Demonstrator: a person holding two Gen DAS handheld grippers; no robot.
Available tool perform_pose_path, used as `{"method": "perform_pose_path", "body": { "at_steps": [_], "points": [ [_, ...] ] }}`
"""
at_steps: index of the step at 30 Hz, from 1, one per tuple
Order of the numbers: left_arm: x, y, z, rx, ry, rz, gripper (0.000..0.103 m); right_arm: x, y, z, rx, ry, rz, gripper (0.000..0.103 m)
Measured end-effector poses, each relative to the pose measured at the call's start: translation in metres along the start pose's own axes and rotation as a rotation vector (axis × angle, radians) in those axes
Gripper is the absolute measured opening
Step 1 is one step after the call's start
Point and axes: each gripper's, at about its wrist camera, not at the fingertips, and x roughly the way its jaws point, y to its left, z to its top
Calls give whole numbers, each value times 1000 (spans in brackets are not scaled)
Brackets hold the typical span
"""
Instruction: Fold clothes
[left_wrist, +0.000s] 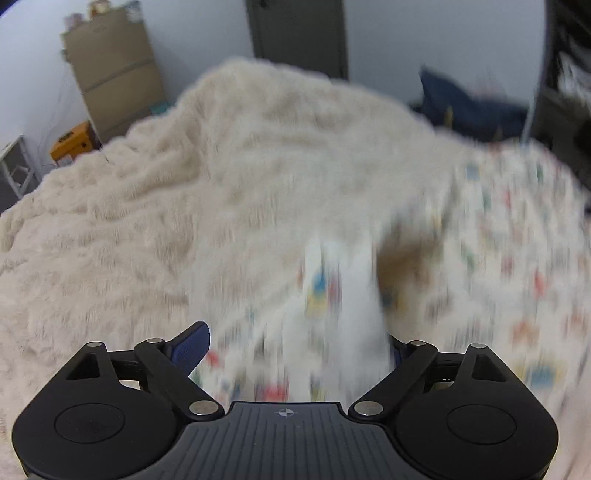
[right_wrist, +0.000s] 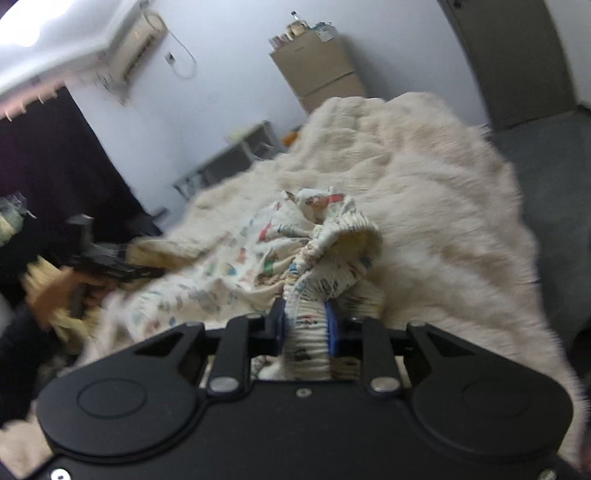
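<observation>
Cream shaggy bed blanket (right_wrist: 424, 192) carries my white printed cotton garment (right_wrist: 236, 266), stretching leftward from my right tongs (right_wrist: 304, 319), clenched on its ribbed waistband (right_wrist: 332, 229), towards my released left tongs (left_wrist: 299, 350).

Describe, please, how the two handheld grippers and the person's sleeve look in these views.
Both the left gripper and right gripper have matte black bodies, round housings, silver pivot pins and blue finger pads. The left bears a small crosshair mark. The sleeve is dark.
</observation>
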Motion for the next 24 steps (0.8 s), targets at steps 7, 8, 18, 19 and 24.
{"method": "perform_pose_path", "body": {
  "at_steps": [7, 8, 18, 19, 24],
  "points": [
    [-85, 8, -90, 2, -97, -18, 95, -19, 45, -1, -192, -72, -218, 31],
    [-101, 9, -111, 17, -101, -6, 95, -26, 54, 0, -208, -104, -206, 31],
    [-175, -8, -299, 378, 74, 39, 96, -26, 145, -23, -405, -95, -21, 42],
    [-174, -11, -315, 412, 106, 25, 96, -21, 153, -26, -423, -88, -9, 43],
    [-142, -26, -348, 486, 88, 130, 96, -4, 188, -47, -494, -38, 58, 43]
  ]
}}
